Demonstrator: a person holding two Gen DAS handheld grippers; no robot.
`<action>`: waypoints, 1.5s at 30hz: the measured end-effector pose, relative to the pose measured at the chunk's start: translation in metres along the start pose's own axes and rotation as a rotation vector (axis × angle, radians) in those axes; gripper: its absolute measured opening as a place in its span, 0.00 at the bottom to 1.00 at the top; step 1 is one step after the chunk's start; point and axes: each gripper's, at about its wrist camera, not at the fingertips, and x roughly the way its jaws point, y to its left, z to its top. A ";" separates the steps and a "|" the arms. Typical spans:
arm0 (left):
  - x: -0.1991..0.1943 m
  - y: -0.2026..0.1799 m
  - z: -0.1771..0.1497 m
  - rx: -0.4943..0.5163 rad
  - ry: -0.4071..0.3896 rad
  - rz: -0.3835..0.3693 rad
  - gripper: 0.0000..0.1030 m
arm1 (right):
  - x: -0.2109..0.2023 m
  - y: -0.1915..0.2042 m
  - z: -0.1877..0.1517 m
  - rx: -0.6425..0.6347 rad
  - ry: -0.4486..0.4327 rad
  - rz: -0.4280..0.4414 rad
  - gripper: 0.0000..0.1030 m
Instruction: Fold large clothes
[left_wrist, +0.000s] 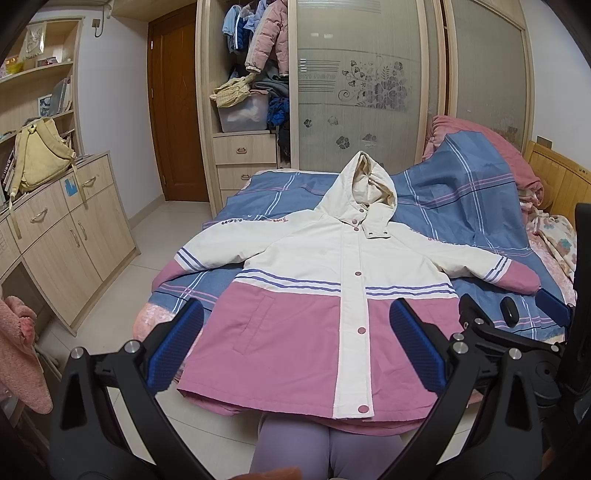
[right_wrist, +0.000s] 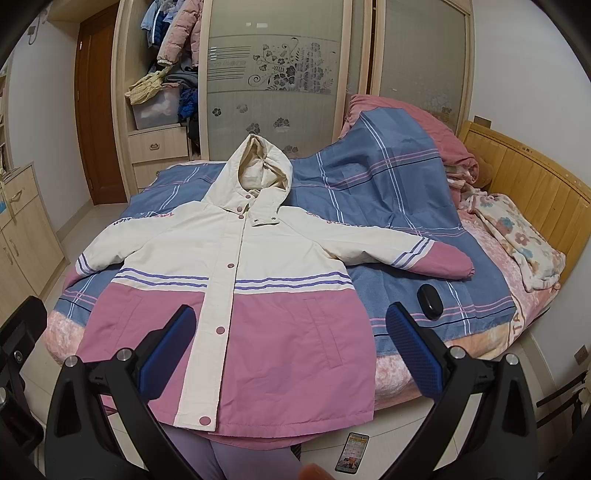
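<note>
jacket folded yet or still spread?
Spread. The jacket lies flat, front up, on the bed, both sleeves out, hood up.

Even, soft indoor light, faint shadows, sharp centre, strong fisheye bending, dark vignetted corners, perhaps slight edge blur

The hooded jacket (right_wrist: 236, 280) lay flat on the bed (right_wrist: 406, 206), front up, snaps closed, sleeves spread out left and right. The right tool (right_wrist: 291, 345) hung over the near pink hem, blue pads wide apart, gripping nothing. A small black case (right_wrist: 428, 301) sat just right of the jacket.
</note>
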 end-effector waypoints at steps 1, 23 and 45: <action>0.000 0.000 0.000 0.000 0.000 0.000 0.98 | 0.000 0.001 0.000 -0.001 0.001 0.000 0.99; 0.000 0.000 0.001 0.000 0.002 0.000 0.98 | 0.001 0.003 -0.001 -0.012 0.008 0.009 0.99; 0.001 0.001 0.000 0.000 0.007 -0.001 0.98 | 0.005 0.003 -0.006 -0.016 0.020 0.013 0.99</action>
